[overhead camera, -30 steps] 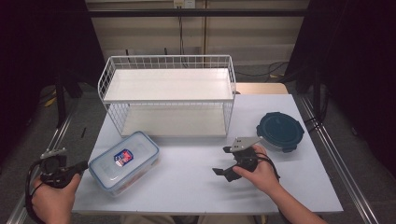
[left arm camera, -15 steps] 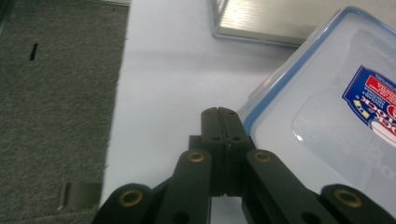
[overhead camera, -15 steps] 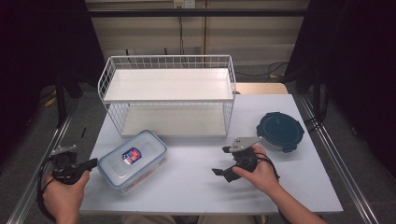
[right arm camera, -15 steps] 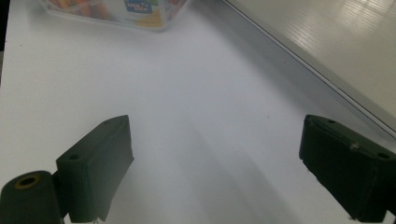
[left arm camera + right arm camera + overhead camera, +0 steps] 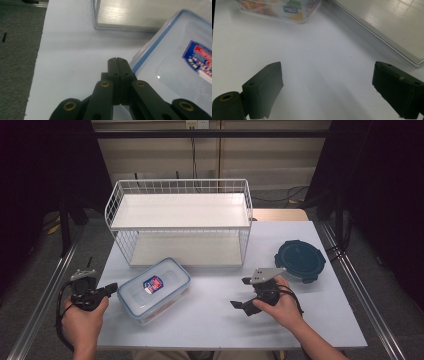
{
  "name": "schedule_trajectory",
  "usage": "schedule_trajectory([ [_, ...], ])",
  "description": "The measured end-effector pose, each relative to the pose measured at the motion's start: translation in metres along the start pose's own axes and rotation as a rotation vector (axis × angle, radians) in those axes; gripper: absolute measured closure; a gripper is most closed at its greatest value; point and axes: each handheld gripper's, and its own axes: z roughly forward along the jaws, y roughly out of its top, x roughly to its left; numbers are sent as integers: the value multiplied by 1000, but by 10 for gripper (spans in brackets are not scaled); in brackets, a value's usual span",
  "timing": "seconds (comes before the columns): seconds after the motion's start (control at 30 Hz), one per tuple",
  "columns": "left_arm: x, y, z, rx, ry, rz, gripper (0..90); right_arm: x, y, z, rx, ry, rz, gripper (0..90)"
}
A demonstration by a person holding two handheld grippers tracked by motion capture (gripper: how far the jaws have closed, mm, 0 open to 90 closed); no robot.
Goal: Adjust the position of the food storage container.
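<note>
white desk [image 5: 210, 315]: clenched left claw [image 5: 111, 287] nudges the clear lidded box [image 5: 154, 289] rightward; released right claw [image 5: 244, 293] should brace it next.

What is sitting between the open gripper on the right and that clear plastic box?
Nothing: in the high view the right gripper and the clear box are parted by bare white table. The right gripper view shows the same bare stretch.

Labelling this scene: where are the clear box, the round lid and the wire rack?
clear box [image 5: 154, 290], high view, on its lid.
round lid [image 5: 300, 260], high view, at its centre.
wire rack [image 5: 177, 187], high view, on its back rim.
</note>
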Motion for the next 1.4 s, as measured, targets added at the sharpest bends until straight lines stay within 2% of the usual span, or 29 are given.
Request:
schedule_trajectory([
  [0.07,2,-1,-5,3,17,10,900,0,0,0,-2,6,1,93],
  [0.3,4,-9,-17,31,3,-7,900,1,5,7,0,15,-10,93],
  [0.43,1,-16,-20,51,-18,-8,900,1,10,14,3,38,-28,93],
  [0.53,-2,-19,-21,93,-17,27,900,3,14,19,0,51,-32,93],
  [0.57,-4,-20,-20,96,-30,13,900,3,14,19,0,51,-32,93],
  [0.6,-5,-21,-20,112,-47,22,900,3,14,20,0,54,-39,93],
  [0.7,-7,-20,-19,119,-36,15,900,3,15,20,-1,53,-34,93],
  [0.73,-6,-20,-18,113,-56,3,900,2,14,19,-3,51,-33,93],
  [0.9,-14,-14,-5,75,-91,-30,900,2,12,14,-5,41,-28,93],
  [0.93,-16,-12,-2,73,-96,-26,900,2,11,13,-8,39,-26,93],
  [0.97,-16,-9,2,81,-102,-2,900,2,10,11,-8,33,-22,93],
  [1.17,-21,5,19,14,-130,-27,900,-1,2,-1,-23,7,25,93],
  [1.23,-22,8,25,11,-132,-39,900,-1,-1,-4,-33,-6,50,93],
  [1.27,-22,9,28,29,-122,-26,900,-1,-2,-4,-37,-7,57,94],
  [1.33,-22,9,36,45,-120,-26,900,0,-3,-5,-44,-11,74,95],
  [1.4,-25,9,47,62,-142,-31,900,1,-3,-5,-47,-11,82,95],
])
